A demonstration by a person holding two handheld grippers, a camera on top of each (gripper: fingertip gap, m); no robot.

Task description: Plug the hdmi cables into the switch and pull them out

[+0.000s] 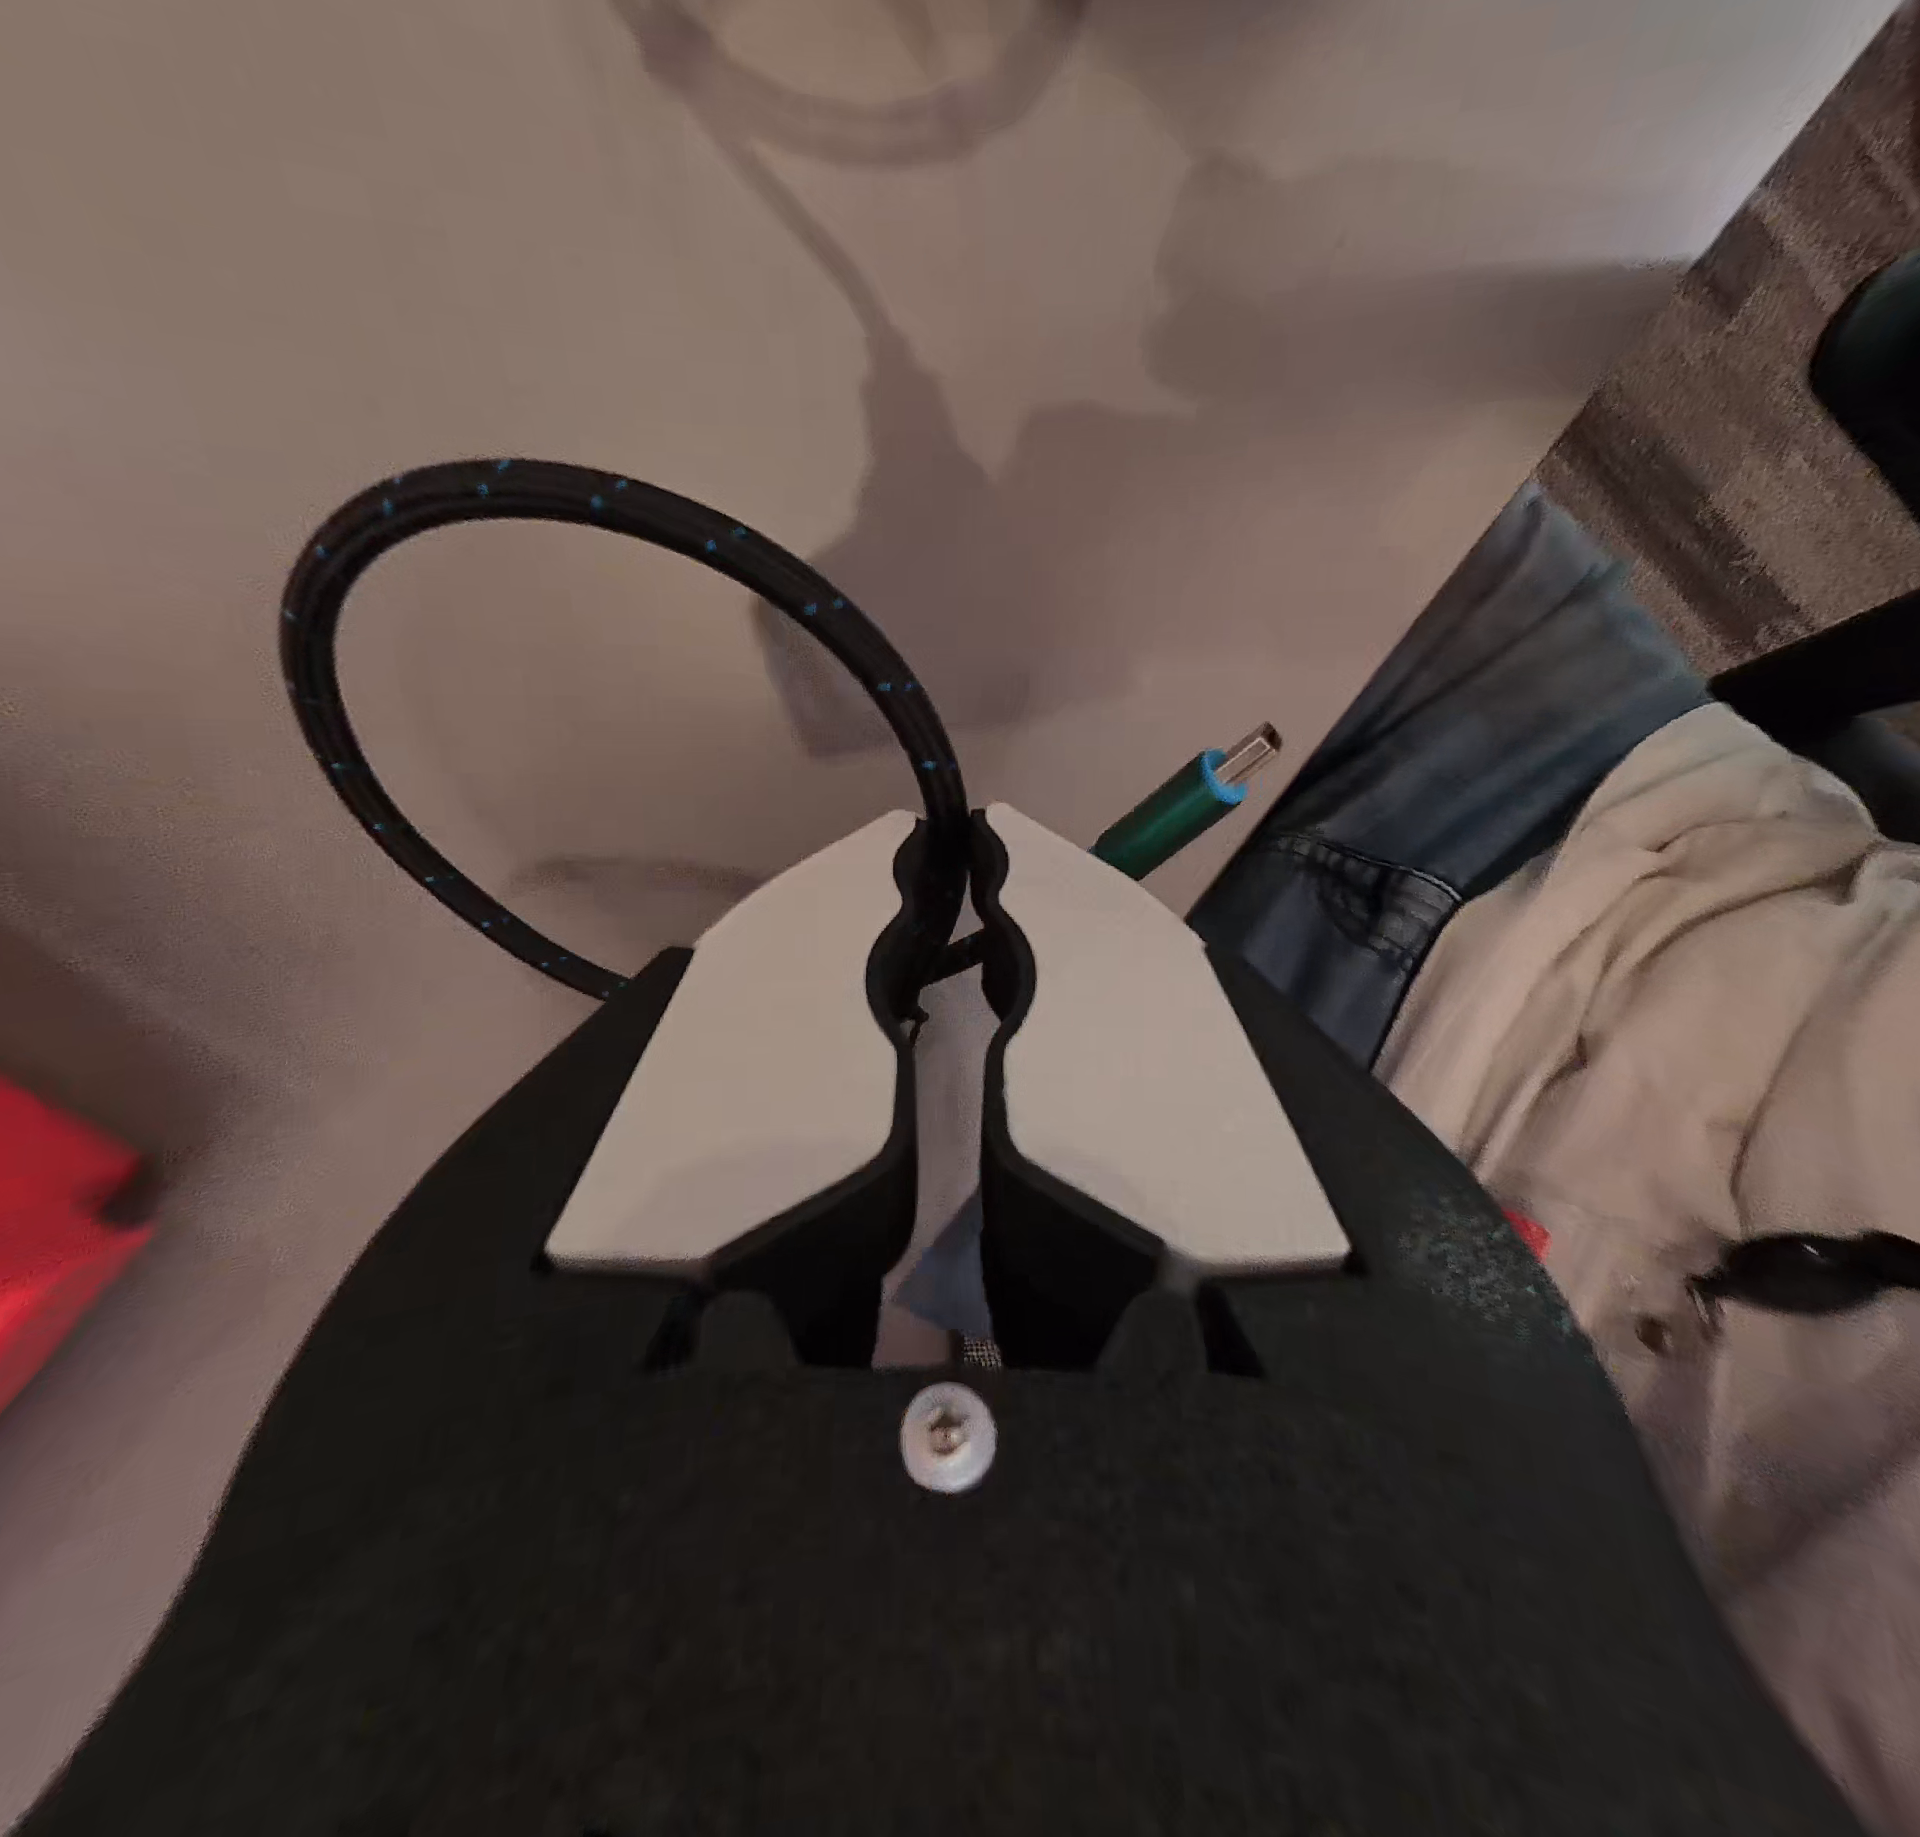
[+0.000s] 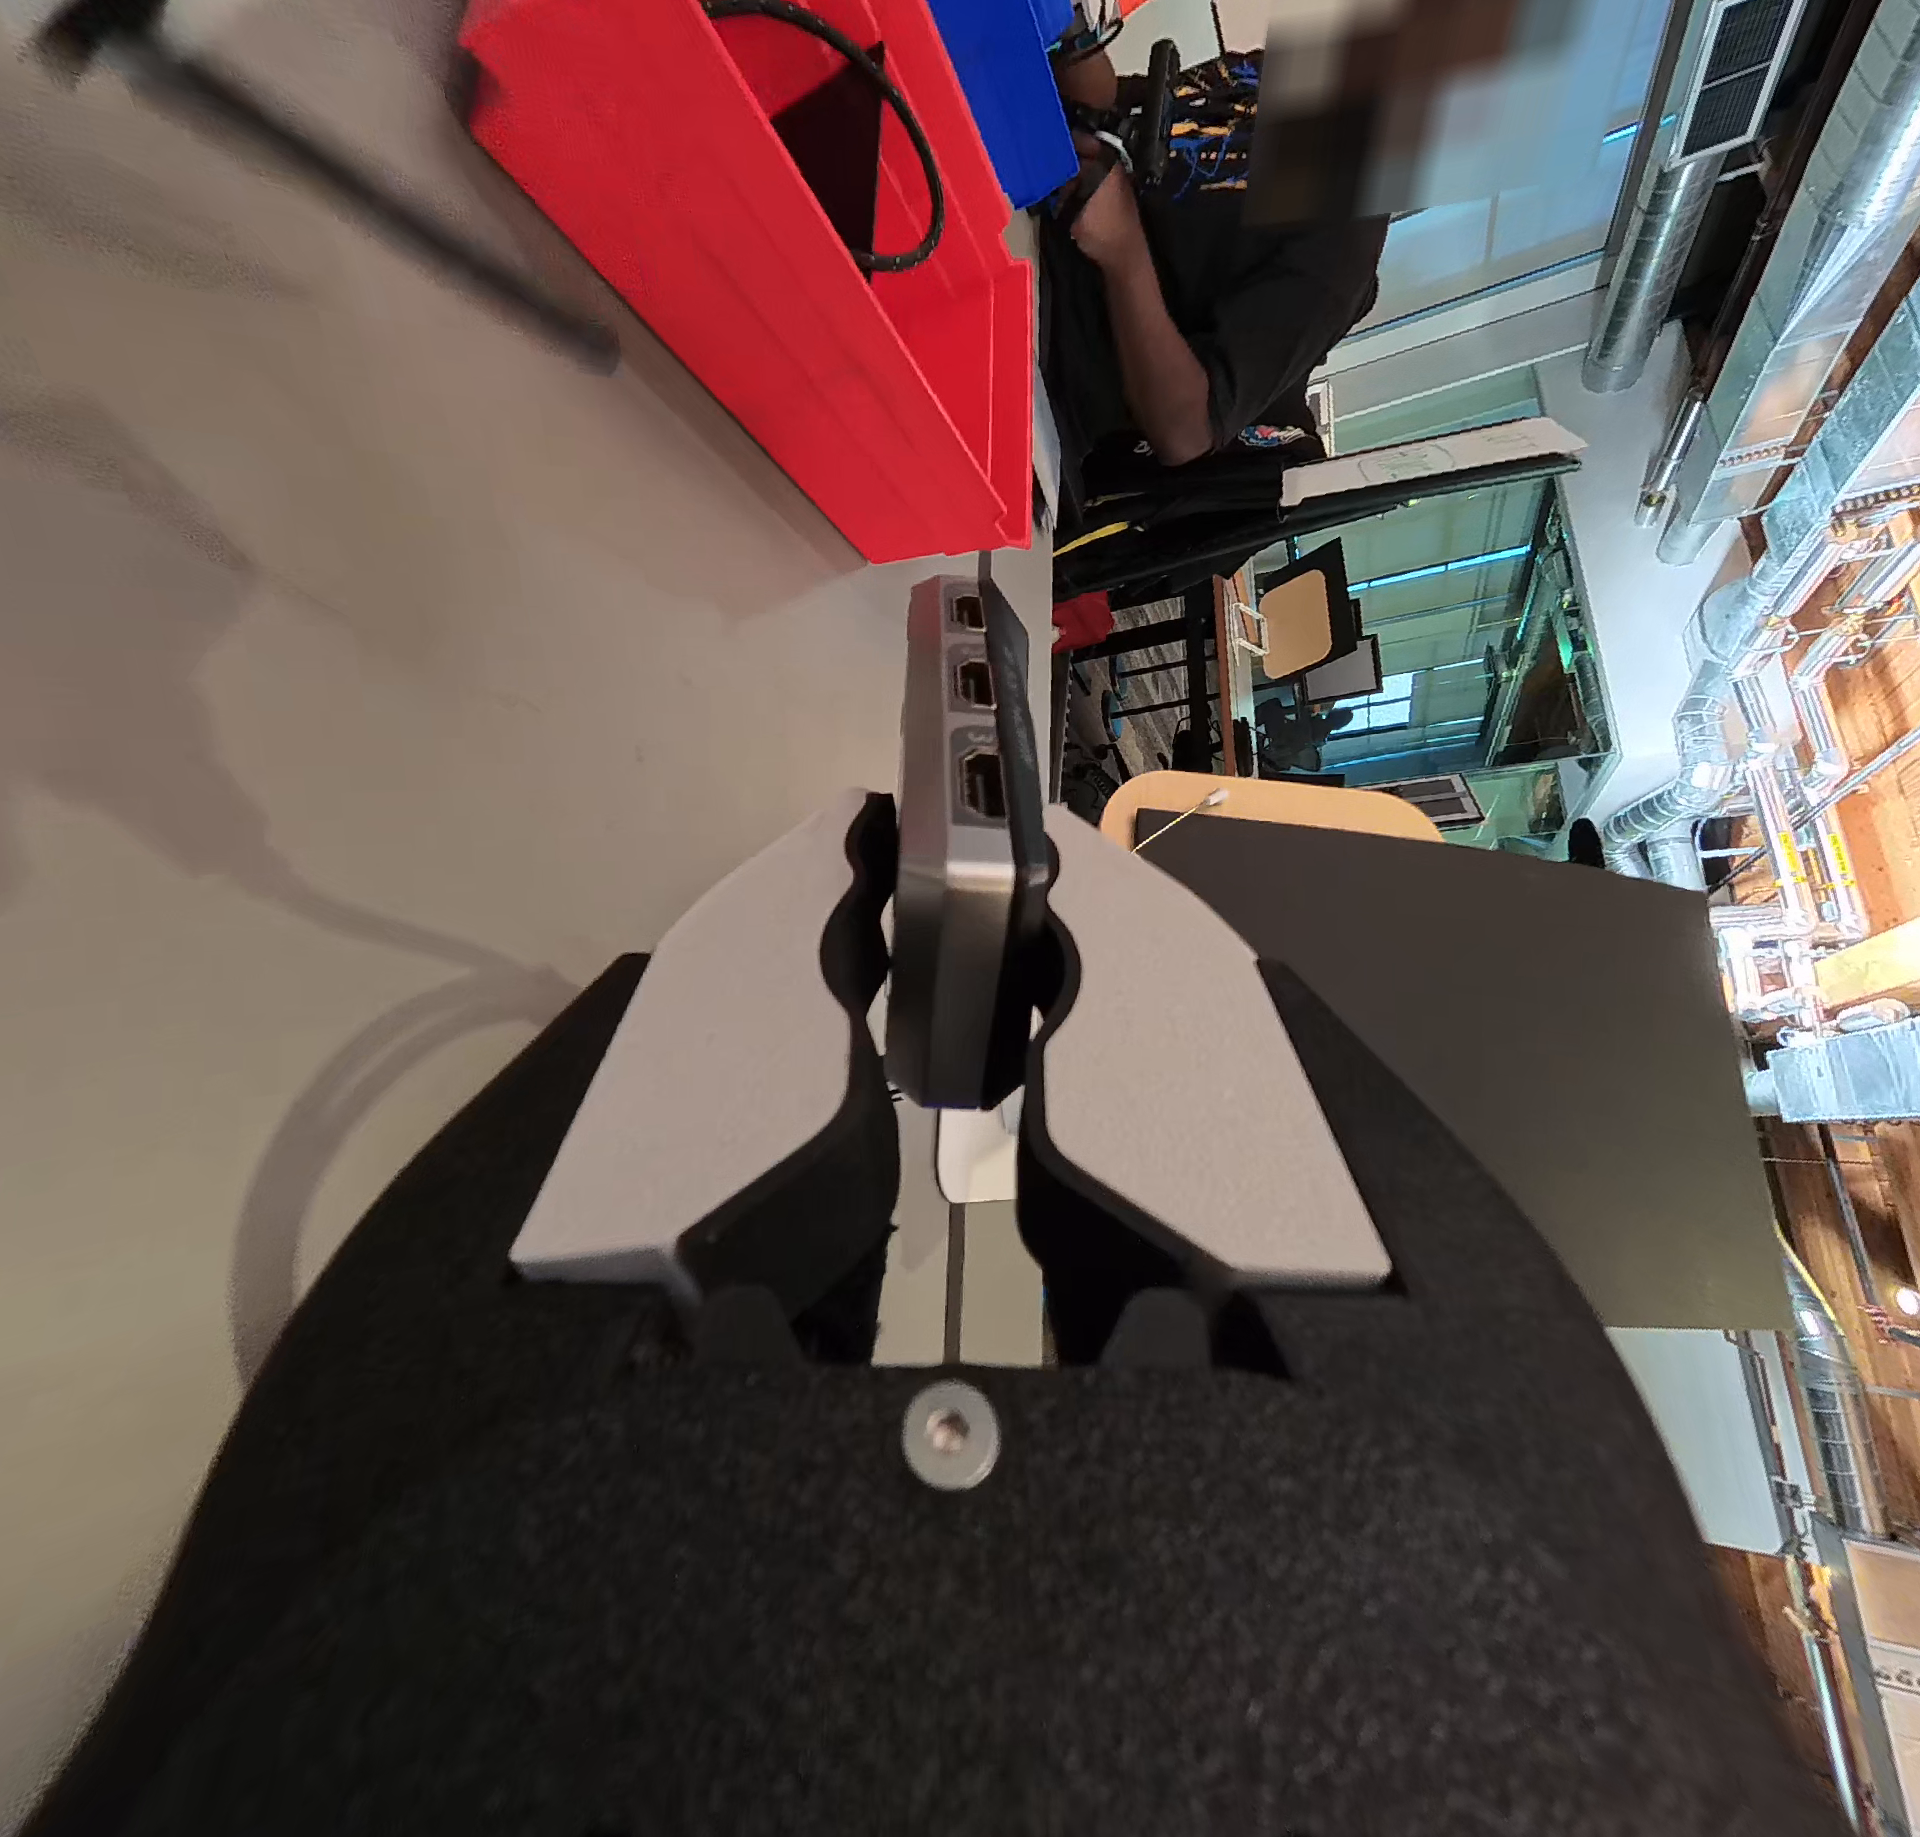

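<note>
Left gripper (image 1: 951, 831): fingers (image 1: 800, 1008) pressed together on a black braided cable (image 1: 343, 582) with blue flecks, pinched at the tips. The cable arcs out in a loop toward 10 o'clock above the pale worktop (image 1: 312, 229) and runs back under the left finger. Its green plug (image 1: 1174, 811), with a light-blue collar and bare metal tip, sticks out past the right finger toward 2 o'clock, touching nothing. A corner of a red bin (image 1: 52, 1216) shows at 9 o'clock; at 3 o'clock, a person's jeans and light top. Right gripper (image 2: 961, 852): fingers (image 2: 727, 1039) clamped on the switch (image 2: 951, 956), a flat grey box with a black face, held on edge between them and clear of the worktop. Three ports (image 2: 982, 785) in a row along its narrow edge face the camera, all unoccupied. Beyond the switch at 12 o'clock a red bin (image 2: 727, 229) on the worktop holds a loop of black cable, with a blue bin (image 2: 997, 52) next to it. A seated person (image 2: 1195, 333) in dark clothing is at 1 o'clock.
</note>
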